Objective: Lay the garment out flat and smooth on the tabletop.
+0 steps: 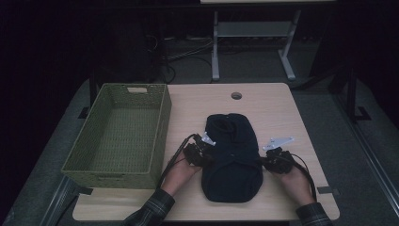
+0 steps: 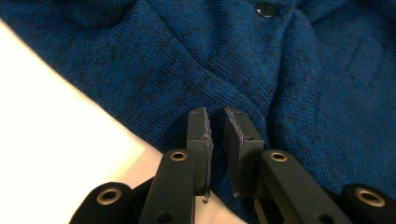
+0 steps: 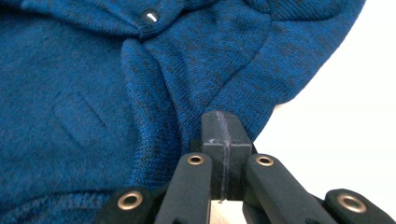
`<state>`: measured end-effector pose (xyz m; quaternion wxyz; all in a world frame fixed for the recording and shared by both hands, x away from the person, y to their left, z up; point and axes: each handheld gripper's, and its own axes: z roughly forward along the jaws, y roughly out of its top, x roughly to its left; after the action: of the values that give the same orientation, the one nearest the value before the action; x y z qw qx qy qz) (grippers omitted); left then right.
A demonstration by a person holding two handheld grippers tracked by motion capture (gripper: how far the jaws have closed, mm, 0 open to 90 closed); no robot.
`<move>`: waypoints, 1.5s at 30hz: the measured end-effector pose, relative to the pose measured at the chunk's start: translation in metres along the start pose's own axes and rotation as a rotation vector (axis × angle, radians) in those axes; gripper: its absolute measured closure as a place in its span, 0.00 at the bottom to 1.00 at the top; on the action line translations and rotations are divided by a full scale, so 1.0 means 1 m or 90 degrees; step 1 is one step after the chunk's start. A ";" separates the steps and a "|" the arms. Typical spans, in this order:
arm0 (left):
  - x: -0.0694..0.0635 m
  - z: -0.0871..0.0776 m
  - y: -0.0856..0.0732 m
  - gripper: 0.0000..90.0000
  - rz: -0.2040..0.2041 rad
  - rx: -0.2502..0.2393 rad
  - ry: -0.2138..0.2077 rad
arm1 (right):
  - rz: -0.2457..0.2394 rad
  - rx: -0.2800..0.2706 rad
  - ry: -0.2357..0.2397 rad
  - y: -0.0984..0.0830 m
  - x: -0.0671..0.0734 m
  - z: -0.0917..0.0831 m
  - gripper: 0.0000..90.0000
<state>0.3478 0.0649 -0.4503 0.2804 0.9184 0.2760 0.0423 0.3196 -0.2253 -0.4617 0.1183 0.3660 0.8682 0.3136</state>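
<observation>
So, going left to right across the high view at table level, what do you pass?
Green woven basket → left gripper at the garment's left edge → folded dark blue knit garment → right gripper at its right edge → bare tabletop.

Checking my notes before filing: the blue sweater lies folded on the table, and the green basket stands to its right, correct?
Not quite. In the high view the green basket stands to the left of the blue sweater, not its right. The sweater does lie folded on the table.
</observation>
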 end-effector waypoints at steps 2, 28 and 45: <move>-0.006 -0.001 -0.002 0.89 0.010 0.002 -0.015 | 0.008 0.002 -0.002 -0.005 -0.001 -0.004 1.00; -0.023 -0.001 -0.003 0.90 0.038 0.011 -0.018 | 0.058 -0.062 -0.013 0.065 -0.072 0.036 1.00; -0.024 -0.001 -0.004 0.95 0.042 0.012 -0.014 | 0.037 0.015 -0.087 0.071 -0.080 0.055 1.00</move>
<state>0.3258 0.0557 -0.4496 0.2731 0.9300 0.2428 0.0386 0.4397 -0.2187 -0.4617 0.1632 0.4131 0.8508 0.2808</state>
